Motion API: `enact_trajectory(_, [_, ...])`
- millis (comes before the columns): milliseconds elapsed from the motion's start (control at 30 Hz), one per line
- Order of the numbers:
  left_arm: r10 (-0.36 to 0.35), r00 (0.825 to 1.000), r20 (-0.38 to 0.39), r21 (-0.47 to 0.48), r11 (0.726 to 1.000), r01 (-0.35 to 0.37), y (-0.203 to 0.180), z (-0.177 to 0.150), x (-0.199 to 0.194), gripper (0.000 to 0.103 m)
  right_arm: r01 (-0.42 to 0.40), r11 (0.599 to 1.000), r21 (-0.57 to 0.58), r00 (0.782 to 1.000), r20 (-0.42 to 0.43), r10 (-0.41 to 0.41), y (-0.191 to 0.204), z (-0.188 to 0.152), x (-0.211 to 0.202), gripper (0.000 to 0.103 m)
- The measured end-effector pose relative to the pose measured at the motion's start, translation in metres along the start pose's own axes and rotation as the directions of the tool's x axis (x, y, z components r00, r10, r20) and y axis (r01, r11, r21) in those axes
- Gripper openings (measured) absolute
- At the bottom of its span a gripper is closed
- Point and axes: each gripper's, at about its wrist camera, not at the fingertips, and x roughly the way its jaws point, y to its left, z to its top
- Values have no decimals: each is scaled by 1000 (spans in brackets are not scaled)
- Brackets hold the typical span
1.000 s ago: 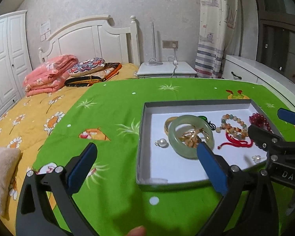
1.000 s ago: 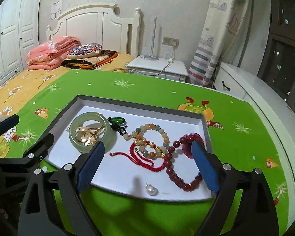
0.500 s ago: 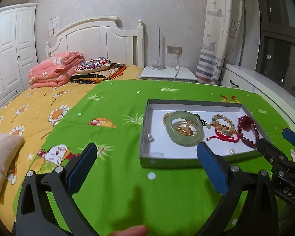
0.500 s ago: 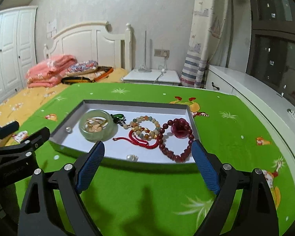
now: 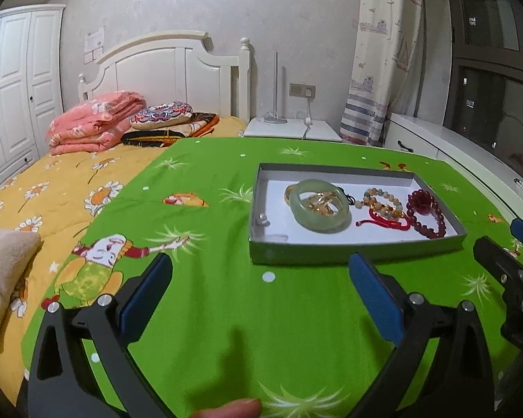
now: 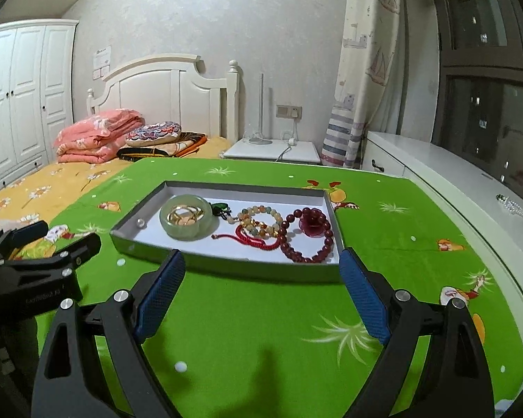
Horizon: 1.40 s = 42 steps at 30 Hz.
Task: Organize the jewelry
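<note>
Left tool (image 5: 258, 282) spread wide, blue pads gripping nothing, hovering over green cartoon-print cloth (image 5: 226, 331). Right tool (image 6: 259, 278) likewise spread wide and carrying nothing, over the same cloth.

Ahead of both tools, past the fingertips and apart from them: shallow grey tray (image 5: 359, 254) with white floor, lying flat on the cloth. From the left tool, set ahead and to the right; from the right tool, almost straight ahead, near wall just beyond the pads.

Inside the tray, seen from the right tool: pale green jade bangle (image 6: 186, 223) toward the left, gold pieces (image 6: 184, 215) lying within its ring. Small pearl (image 6: 140, 223) left of the bangle, near the left wall. Dark green pendant on black cord (image 6: 221, 208) just right of the bangle. Multicoloured bead bracelet (image 6: 261, 217) further right, red cord bracelet (image 6: 258, 238) overlapping its near side. Dark red bead bracelet (image 6: 307, 240) at the far right, with a red flower-shaped piece (image 6: 312, 224) within its loop.

Same items visible from the left tool: bangle (image 5: 320, 210), pearl (image 5: 261, 218), dark red beads (image 5: 427, 214).

Right tool's black frame (image 5: 505, 271) showing at the right edge of the left view; left tool's frame (image 6: 35, 261) at the left edge of the right view.

Beyond the cloth: yellow daisy bedspread (image 5: 52, 191), folded pink quilt (image 5: 94, 129), white headboard (image 5: 164, 66), white nightstand (image 6: 272, 149).
</note>
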Motion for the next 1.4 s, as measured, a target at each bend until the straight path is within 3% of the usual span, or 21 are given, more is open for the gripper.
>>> enact_trajectory(633, [34,999,-9,23,999,-34,-6,-6,3,98,9,1000,28,999,52,-10,-7,-1,-9,84])
enact_trajectory(1100, [36,999,-25,25,999,-36,-10,-6,5,98,12,1000,-5,1000,29,-11,2,-3,-4,84])
enact_trajectory(1400, [46,999,1,46,998,-46,-18,-6,0,98,61,997,41,995,79,-64,-9,0,-16,84])
